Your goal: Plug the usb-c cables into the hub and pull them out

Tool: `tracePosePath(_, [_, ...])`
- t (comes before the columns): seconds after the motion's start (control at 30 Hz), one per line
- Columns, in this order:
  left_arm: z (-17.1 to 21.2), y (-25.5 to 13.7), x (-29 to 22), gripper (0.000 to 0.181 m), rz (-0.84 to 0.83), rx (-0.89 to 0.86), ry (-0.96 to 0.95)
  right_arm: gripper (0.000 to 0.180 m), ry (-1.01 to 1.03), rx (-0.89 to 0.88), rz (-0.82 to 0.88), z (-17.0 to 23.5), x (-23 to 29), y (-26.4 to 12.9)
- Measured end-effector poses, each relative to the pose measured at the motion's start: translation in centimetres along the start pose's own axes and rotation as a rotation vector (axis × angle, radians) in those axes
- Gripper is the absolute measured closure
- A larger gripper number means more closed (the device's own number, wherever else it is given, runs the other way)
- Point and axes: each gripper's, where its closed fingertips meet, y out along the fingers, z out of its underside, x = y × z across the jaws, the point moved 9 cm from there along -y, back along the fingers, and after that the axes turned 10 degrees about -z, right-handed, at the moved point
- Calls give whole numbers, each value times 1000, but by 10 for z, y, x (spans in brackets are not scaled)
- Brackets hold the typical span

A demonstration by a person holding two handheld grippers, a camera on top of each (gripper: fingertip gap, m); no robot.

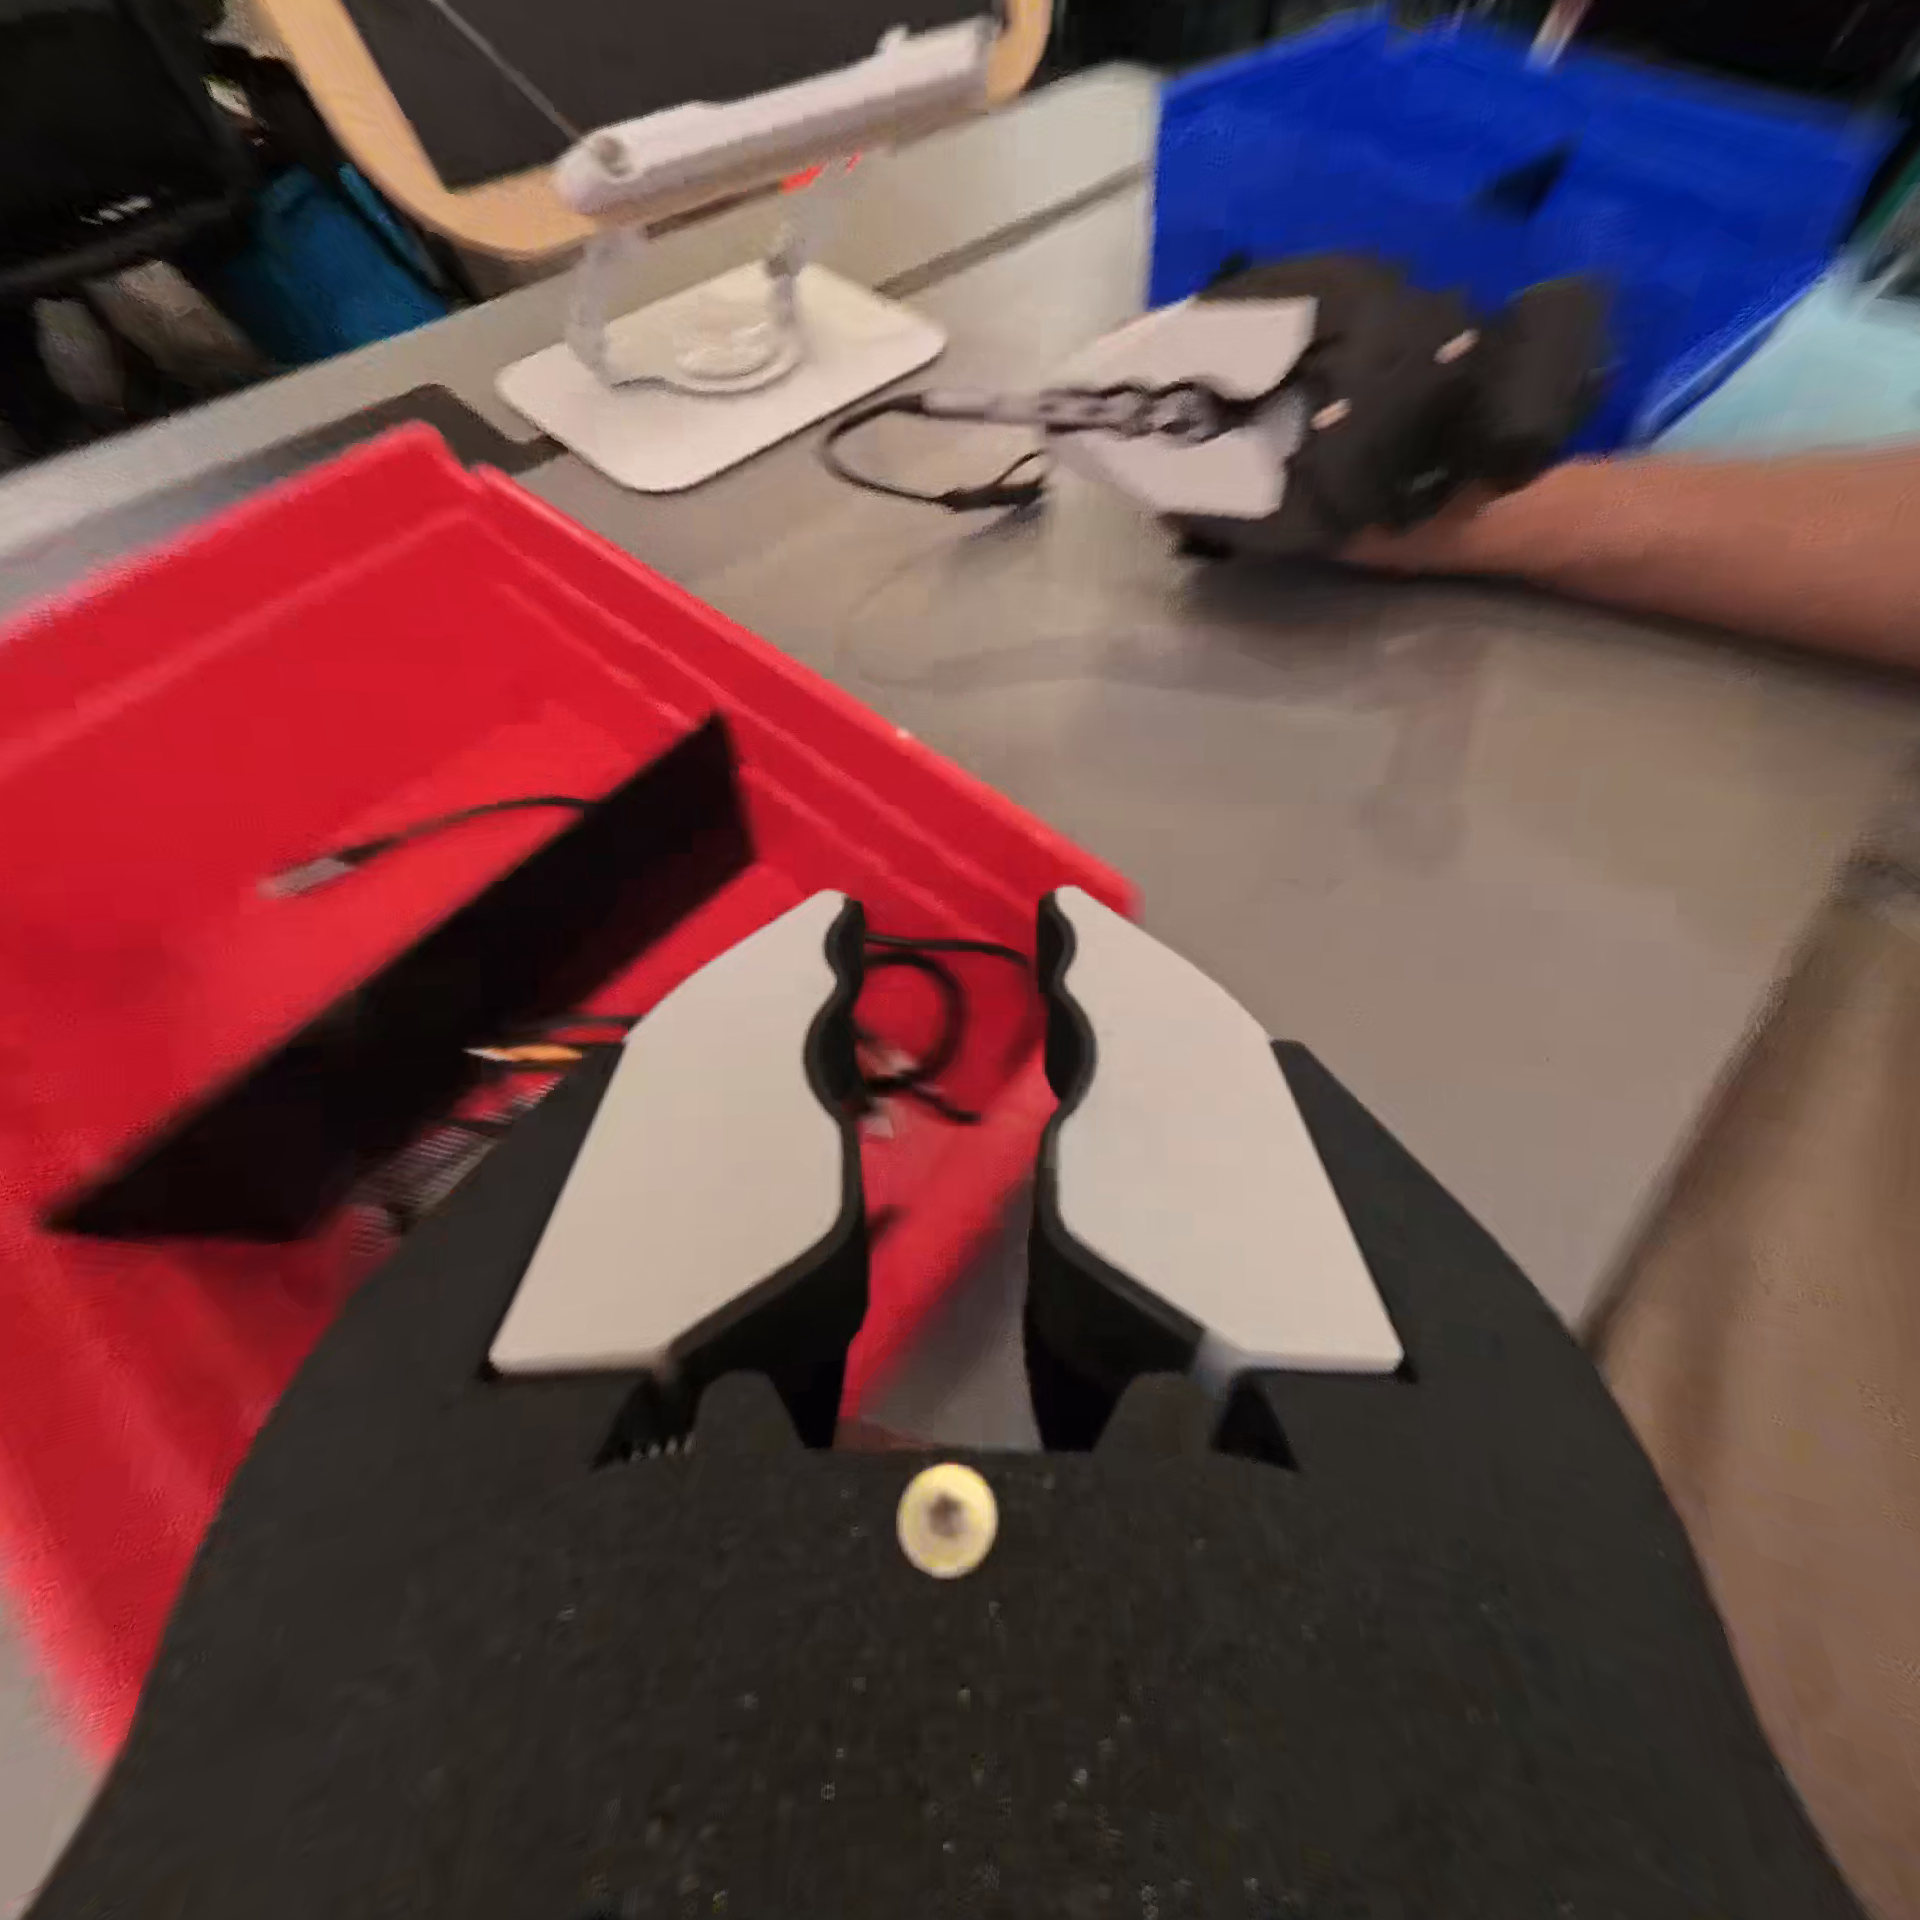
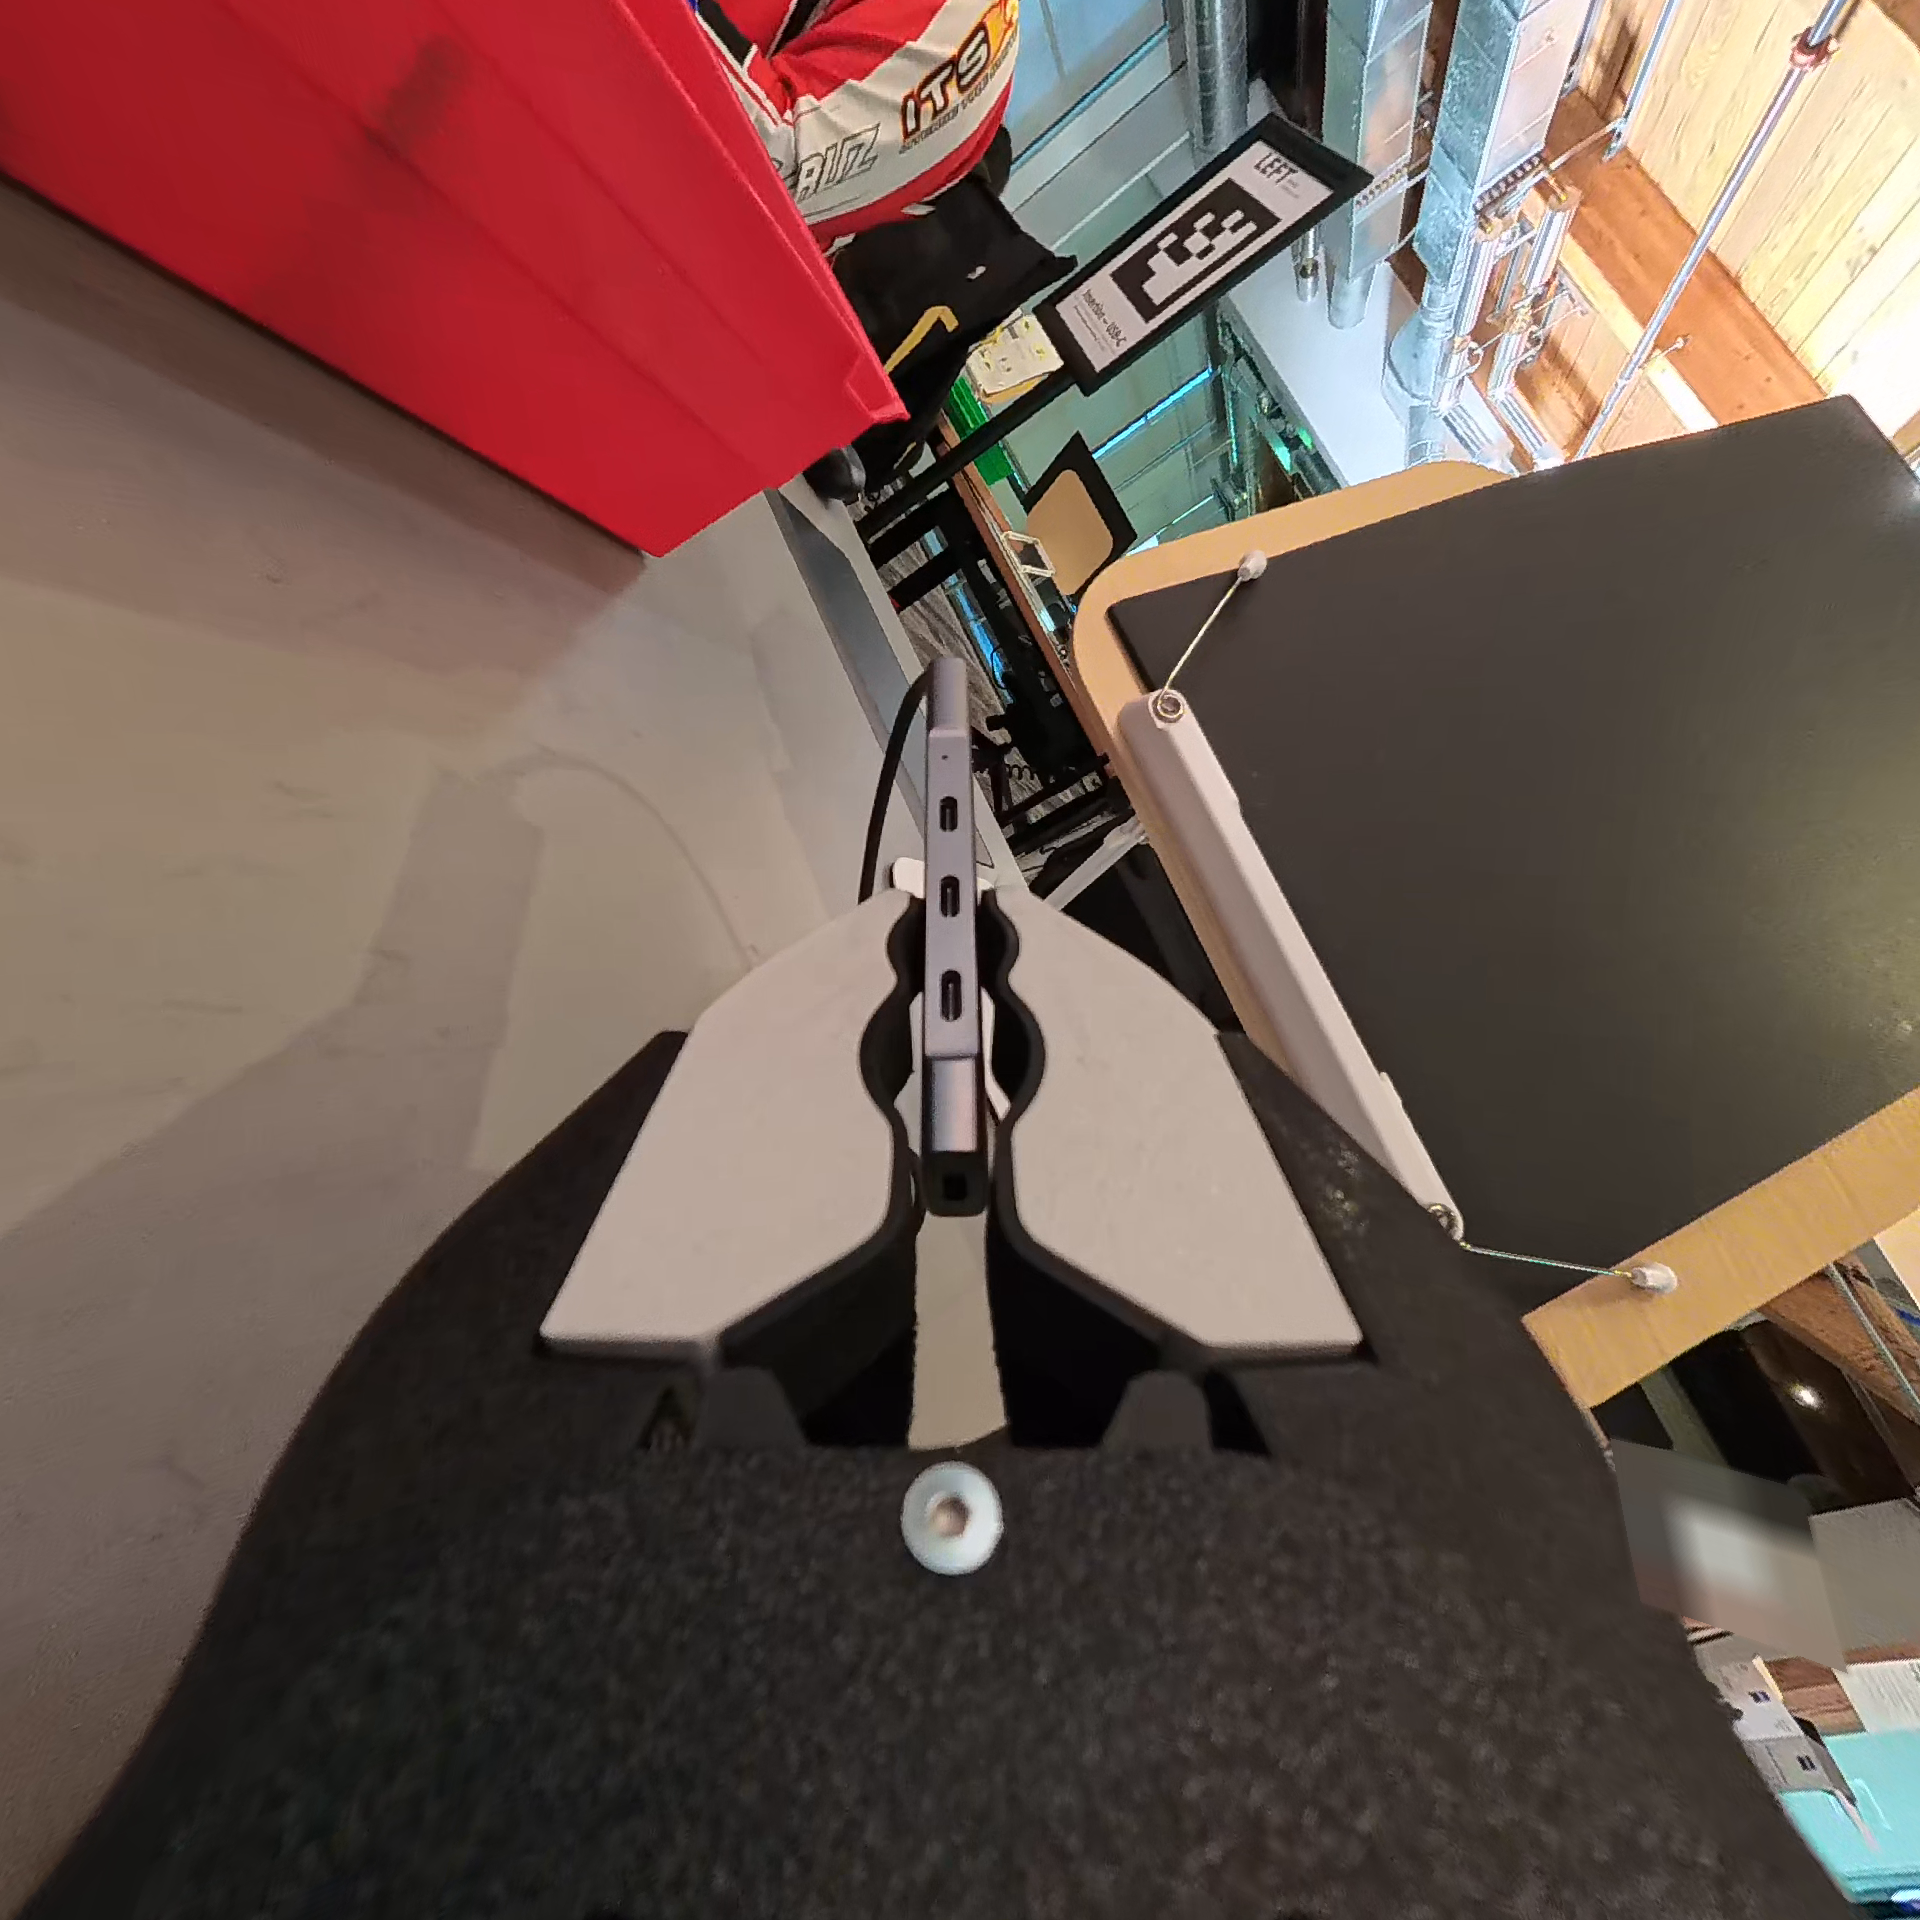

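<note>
My right gripper (image 2: 951, 904) is shut on a slim grey USB-C hub (image 2: 951, 810), held edge-on with several empty ports facing the camera. The hub's black lead (image 2: 883, 800) trails off behind it. In the left wrist view that gripper (image 1: 1101, 407) is blurred, above the table at the far right. My left gripper (image 1: 951, 914) is open and empty, over the near corner of a red bin (image 1: 312, 644). In the bin, a coiled black cable (image 1: 925, 1023) shows between my fingers. Another cable with a grey plug (image 1: 312, 878) lies farther left.
A black tag board (image 1: 436, 987) leans inside the red bin. A blue bin (image 1: 1455, 177) stands at the back right. A white stand (image 1: 717, 364) holding a white device is at the back. A person's forearm (image 1: 1662, 561) lies over the grey table (image 1: 1247, 810). A wood-edged black panel (image 2: 1558, 779) is right of the hub. The tips of one gripper are about 25 cm away from the tips of the other.
</note>
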Motion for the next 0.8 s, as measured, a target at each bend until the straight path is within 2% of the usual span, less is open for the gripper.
tracePosePath(0.1, [-23,45,35,149,2,195,230,171,8,0,-3,1,0,0])
tracePosePath(0.17, [-26,74,39,151,114,313,327,171,13,0,-9,1,0,0])
tracePosePath(0.27, [-19,105,37,152,227,506,407,171,12,0,-8,1,0,-1])
tracePosePath(0.47, [3,133,36,153,270,702,485,171,5,-1,-21,0,1,0])
tracePosePath(0.57, [21,137,34,152,273,757,564,171,-5,0,-26,0,3,1])
tracePosePath(0.67, [20,135,35,158,271,755,560,171,-9,2,-30,-1,3,1])
tracePosePath(0.73, [16,129,37,163,257,713,590,171,-7,2,-30,0,3,1])
tracePosePath(0.8, [5,119,41,165,243,644,535,171,-3,1,-26,0,2,1])
